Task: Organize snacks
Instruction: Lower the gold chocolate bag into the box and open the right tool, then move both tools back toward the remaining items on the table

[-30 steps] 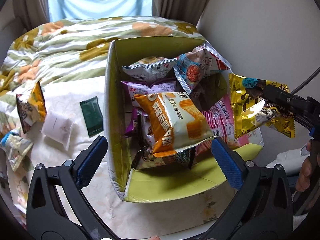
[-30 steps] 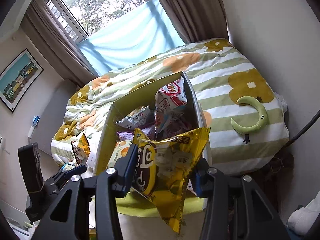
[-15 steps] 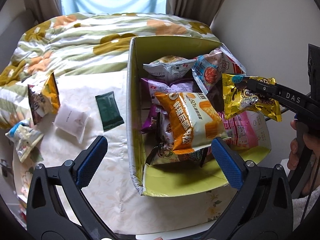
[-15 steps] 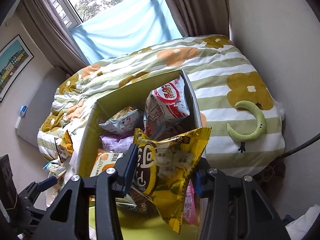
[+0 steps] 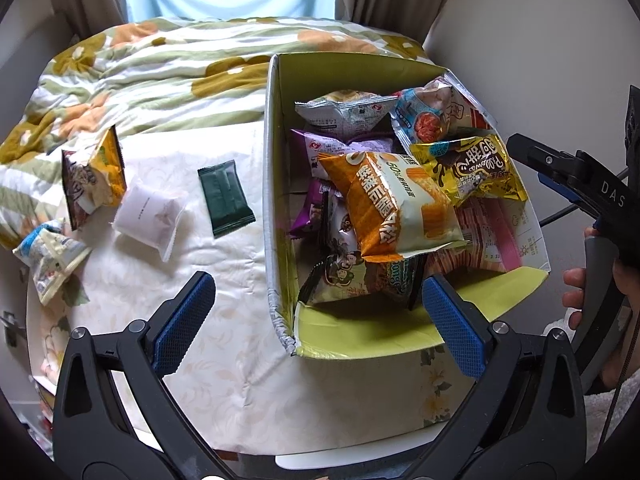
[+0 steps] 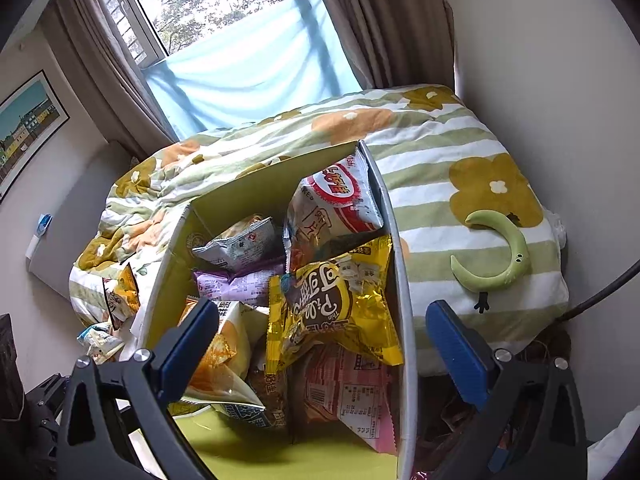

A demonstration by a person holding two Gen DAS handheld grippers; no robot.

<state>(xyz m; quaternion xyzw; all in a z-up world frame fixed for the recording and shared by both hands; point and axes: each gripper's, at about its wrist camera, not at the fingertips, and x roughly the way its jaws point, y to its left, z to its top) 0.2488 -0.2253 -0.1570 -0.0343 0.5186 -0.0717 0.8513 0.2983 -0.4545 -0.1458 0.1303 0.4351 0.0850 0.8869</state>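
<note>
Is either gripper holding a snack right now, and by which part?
Neither. The right gripper is open, the yellow packet lying in the box; the left gripper is open.

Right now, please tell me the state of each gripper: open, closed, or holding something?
Left gripper: open, holding nothing.
Right gripper: open, holding nothing; the yellow snack bag lies in the box.

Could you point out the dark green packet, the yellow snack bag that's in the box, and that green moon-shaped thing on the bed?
dark green packet (image 5: 226, 197), left wrist view, middle of its flat face.
yellow snack bag (image 6: 334, 304), right wrist view, on its brown printed label.
green crescent toy (image 6: 506, 258), right wrist view, on the curved body.
</note>
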